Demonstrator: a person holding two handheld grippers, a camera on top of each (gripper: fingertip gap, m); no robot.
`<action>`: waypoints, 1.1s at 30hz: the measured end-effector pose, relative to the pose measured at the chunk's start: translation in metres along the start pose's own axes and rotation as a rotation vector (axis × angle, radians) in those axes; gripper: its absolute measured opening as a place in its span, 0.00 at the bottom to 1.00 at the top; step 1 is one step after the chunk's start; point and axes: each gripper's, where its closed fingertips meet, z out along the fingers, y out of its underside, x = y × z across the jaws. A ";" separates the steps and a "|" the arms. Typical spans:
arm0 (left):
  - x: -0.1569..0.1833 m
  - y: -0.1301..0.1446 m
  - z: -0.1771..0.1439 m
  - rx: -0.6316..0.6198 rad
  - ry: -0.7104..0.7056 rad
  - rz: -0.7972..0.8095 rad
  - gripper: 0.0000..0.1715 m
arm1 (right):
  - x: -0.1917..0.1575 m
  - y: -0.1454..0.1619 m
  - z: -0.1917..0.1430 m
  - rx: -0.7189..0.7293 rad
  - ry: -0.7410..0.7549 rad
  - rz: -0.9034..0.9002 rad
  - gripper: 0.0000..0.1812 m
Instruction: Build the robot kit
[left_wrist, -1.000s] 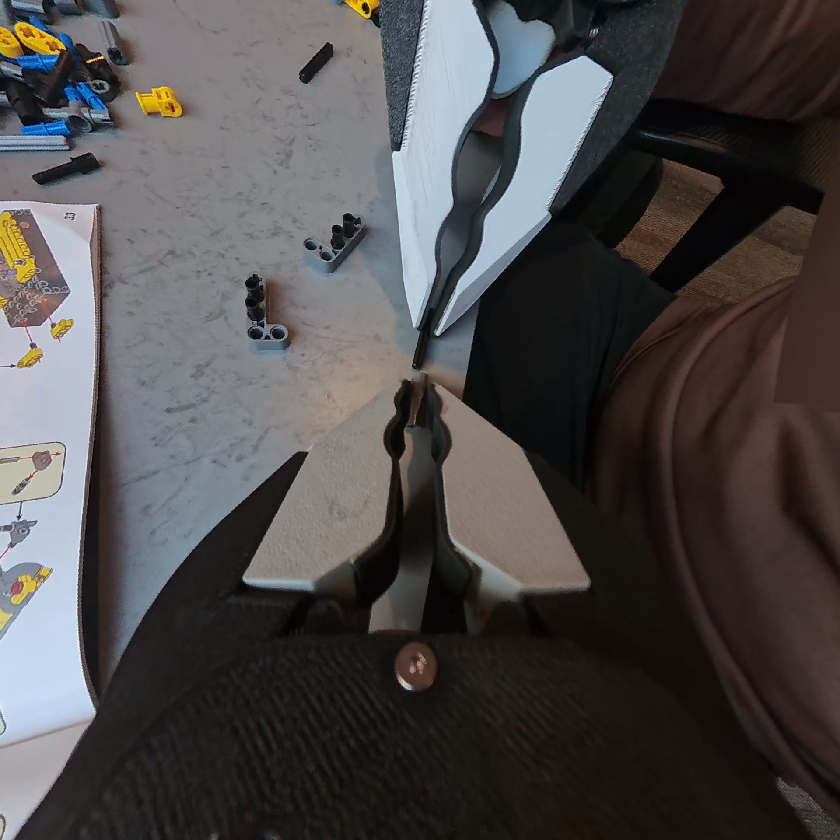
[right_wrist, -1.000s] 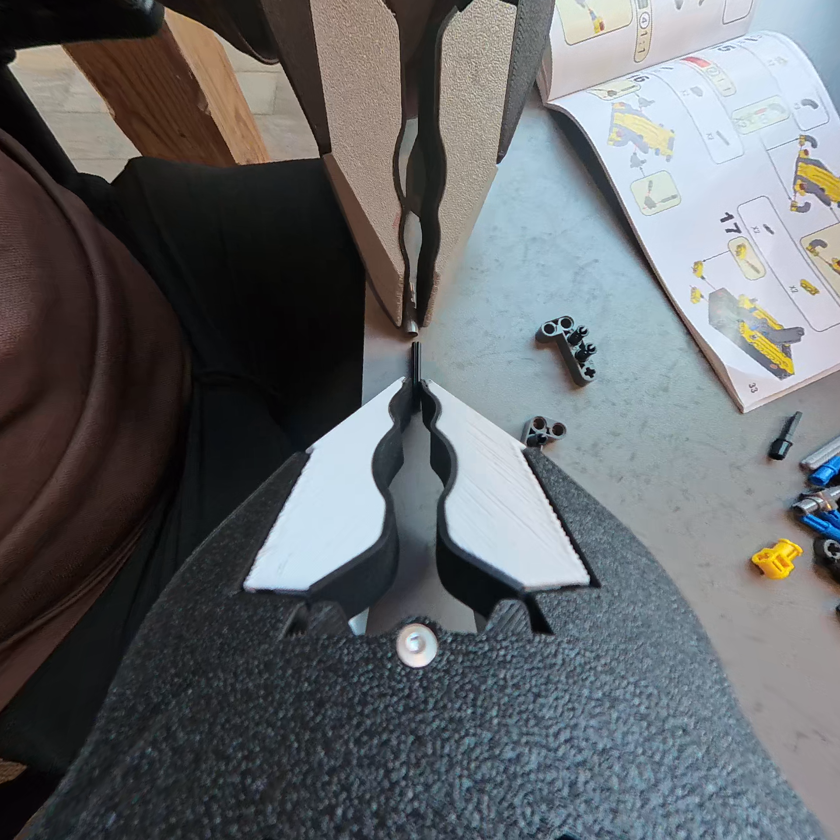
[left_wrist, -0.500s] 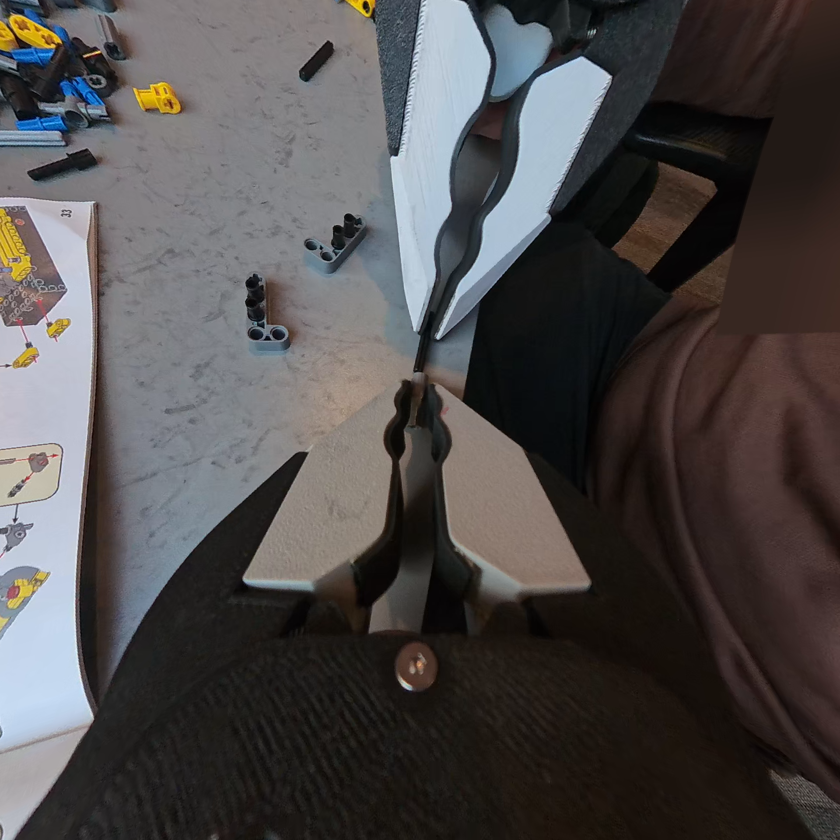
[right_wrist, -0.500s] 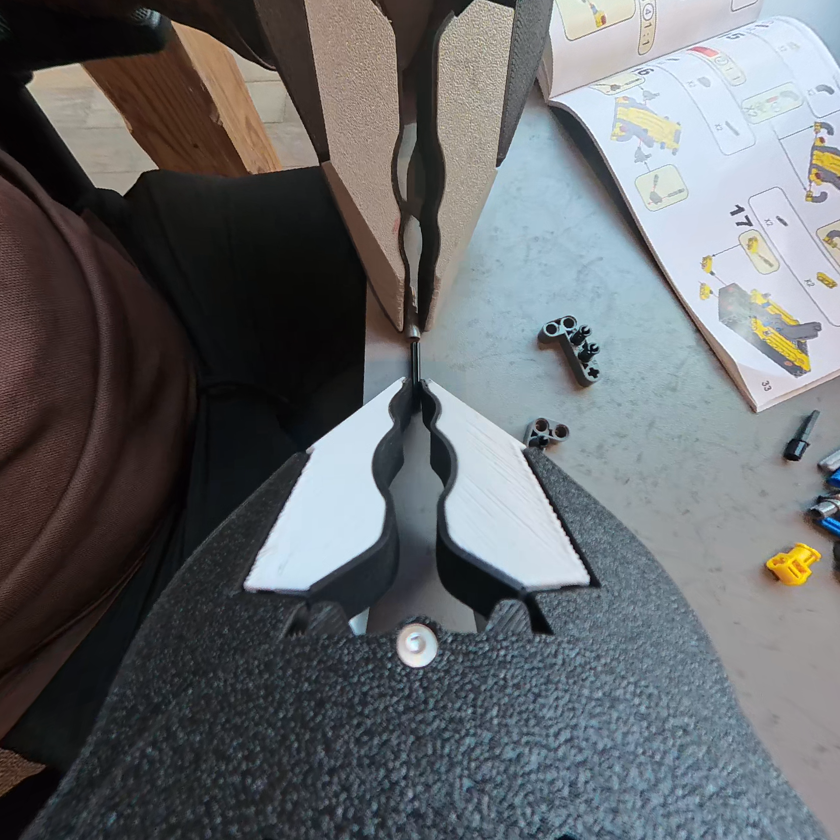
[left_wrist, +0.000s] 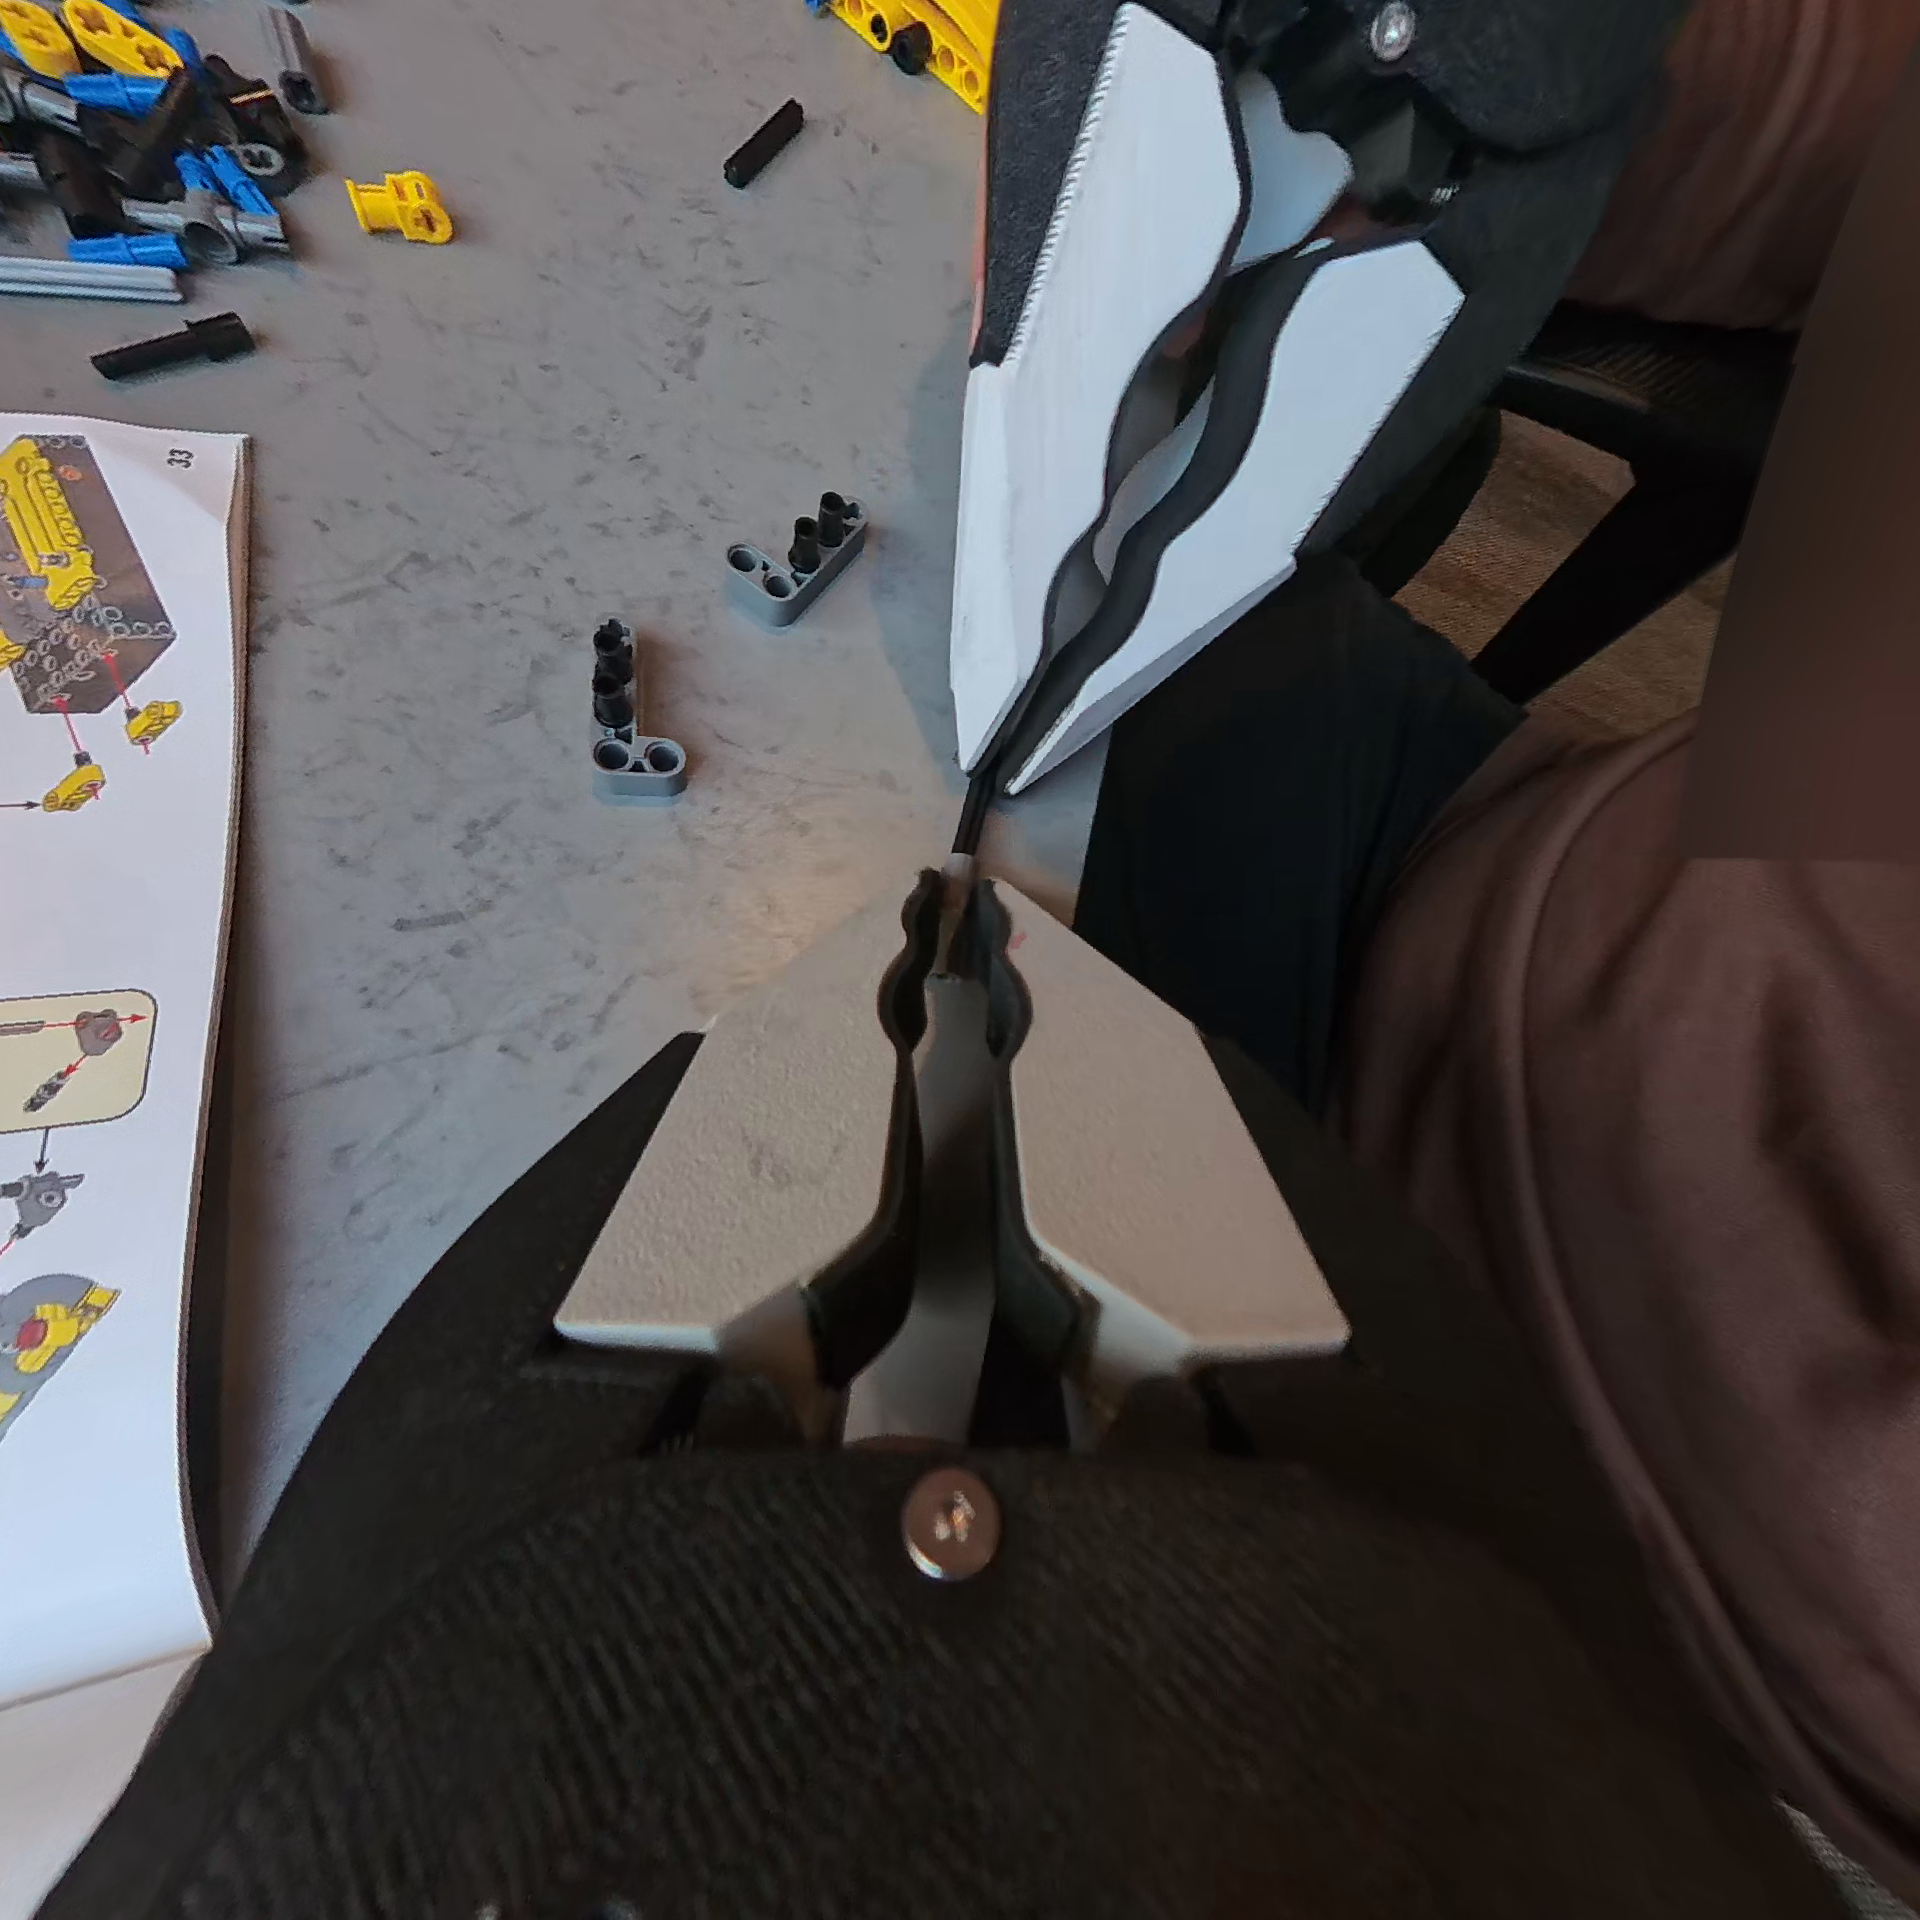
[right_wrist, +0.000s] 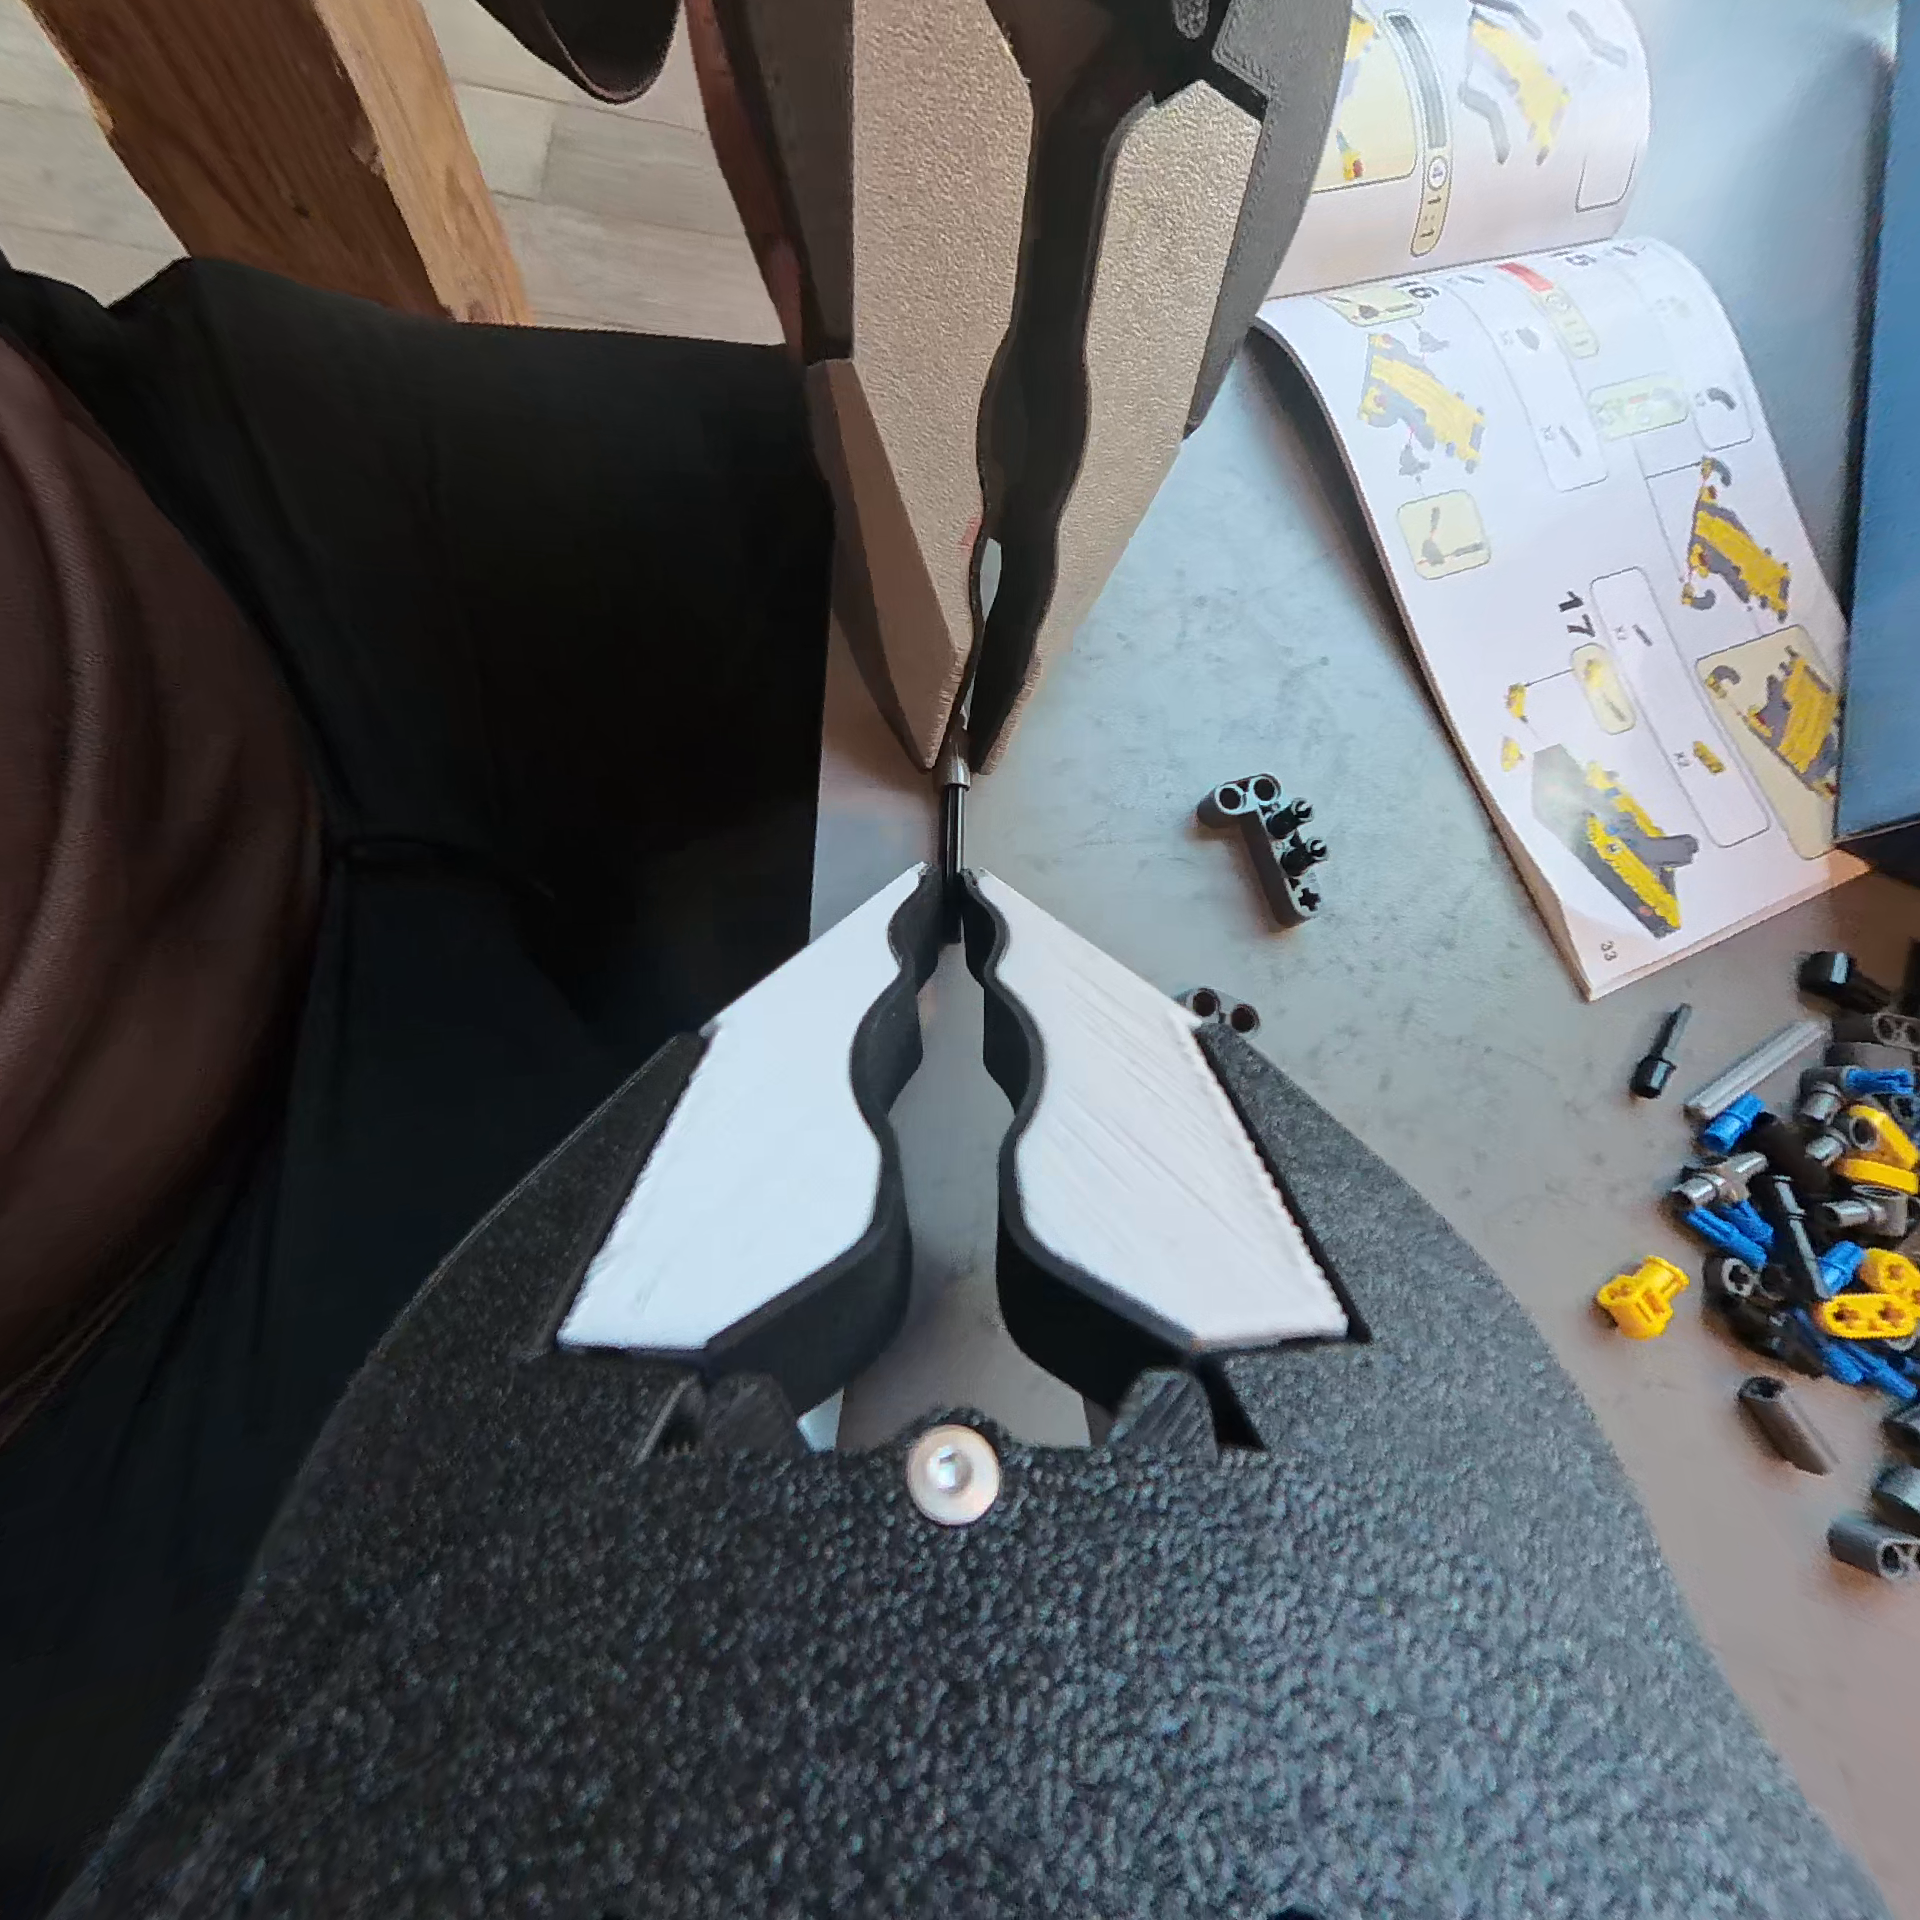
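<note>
My left gripper (left_wrist: 956, 896), with beige fingers, is shut on a small grey bush (left_wrist: 961, 869) over the near edge of the grey table (left_wrist: 520, 416). My right gripper (right_wrist: 948, 885), with white fingers, is shut on a thin black axle (right_wrist: 954, 831). The two grippers meet tip to tip. The end of the axle (left_wrist: 972, 821) sits in the bush (right_wrist: 956, 774). In the left wrist view the right gripper (left_wrist: 992, 774) comes in from above. In the right wrist view the left gripper (right_wrist: 961, 750) comes in from above.
Two grey L-shaped beams with black pins (left_wrist: 636, 717) (left_wrist: 795, 561) lie near the grippers. An open instruction booklet (left_wrist: 104, 935) lies on the table. A pile of blue, yellow and black parts (right_wrist: 1818, 1195) and a yellow connector (left_wrist: 403, 206) lie farther off. A person's lap (left_wrist: 1299, 831) is beside the table edge. My left and right fingertips are right by each other. The yellow connector (left_wrist: 403, 206) is about equally far from each gripper, around 15 cm. My right wrist view (right_wrist: 1640, 1289) looks at it from another angle.
The grippers have closed the small gap between them. The black axle's end, apart from the grey bush a second ago, now sits in it. Both grippers stay shut.
</note>
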 end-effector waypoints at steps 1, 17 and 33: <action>0.000 0.000 0.000 0.000 -0.002 -0.002 0.02 | 0.000 0.000 0.000 0.000 0.006 -0.009 0.02; 0.003 0.001 0.001 -0.020 -0.116 0.206 0.02 | -0.006 0.000 0.000 0.008 -0.265 0.404 0.01; 0.002 0.001 0.002 -0.037 -0.178 0.366 0.02 | -0.004 -0.002 0.002 0.014 -0.294 0.512 0.02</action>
